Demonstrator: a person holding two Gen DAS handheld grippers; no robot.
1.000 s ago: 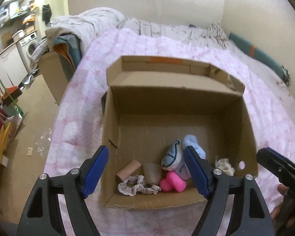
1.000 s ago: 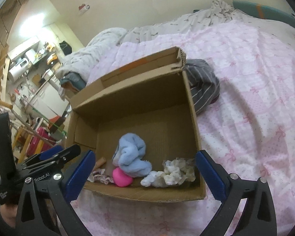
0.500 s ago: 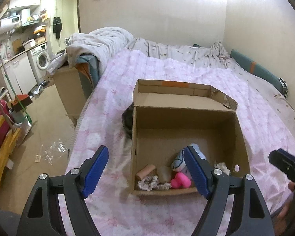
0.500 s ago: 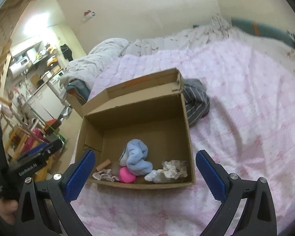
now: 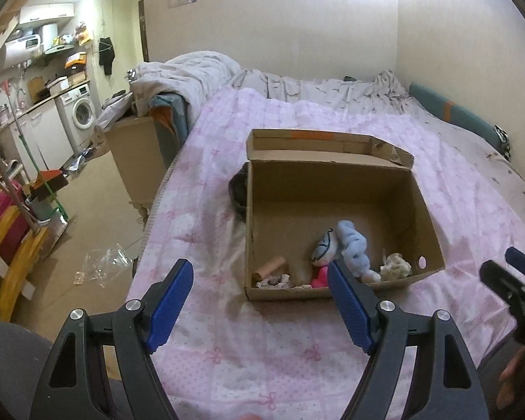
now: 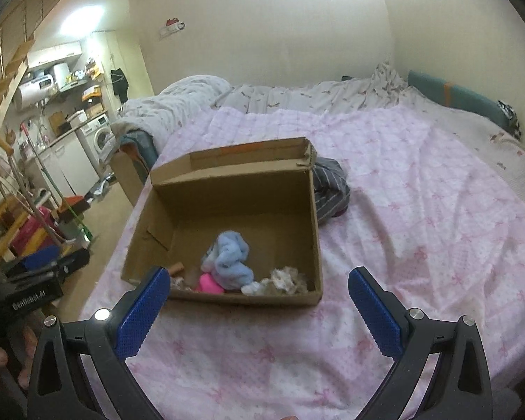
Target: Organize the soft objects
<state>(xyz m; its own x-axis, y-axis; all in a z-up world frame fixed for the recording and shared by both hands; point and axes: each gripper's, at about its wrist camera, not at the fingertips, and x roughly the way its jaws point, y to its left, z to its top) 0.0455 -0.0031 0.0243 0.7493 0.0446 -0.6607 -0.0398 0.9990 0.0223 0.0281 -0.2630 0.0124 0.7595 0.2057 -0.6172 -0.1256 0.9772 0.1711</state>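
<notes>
1. While both pairs of tongs hang over the near part of the bed (image 5: 227, 357), the cardboard box (image 5: 336, 189) sits ahead of and below them on the pink quilt, its open top facing up and its near wall turned toward the tongs.
2. The soft things lie bunched against that near wall: a light blue plush (image 6: 231, 259) in the middle, a pink toy (image 6: 209, 282) touching it, a cream scrap (image 6: 287, 278) to the right, a lace piece (image 5: 273, 281) and a cardboard tube (image 5: 269, 266) to the left.
3. A striped cloth (image 6: 330, 189) lies outside the box, touching its far right corner; it looks like the one soft thing not yet put away, though I cannot be sure.
4. The right tongs (image 6: 259, 311) are nearer that cloth, which lies up and to the right of them.
5. The left tongs (image 5: 262, 308) gape wide and hold nothing; the right tongs are likewise spread and empty.
6. Both point forward and downward at the box.
</notes>
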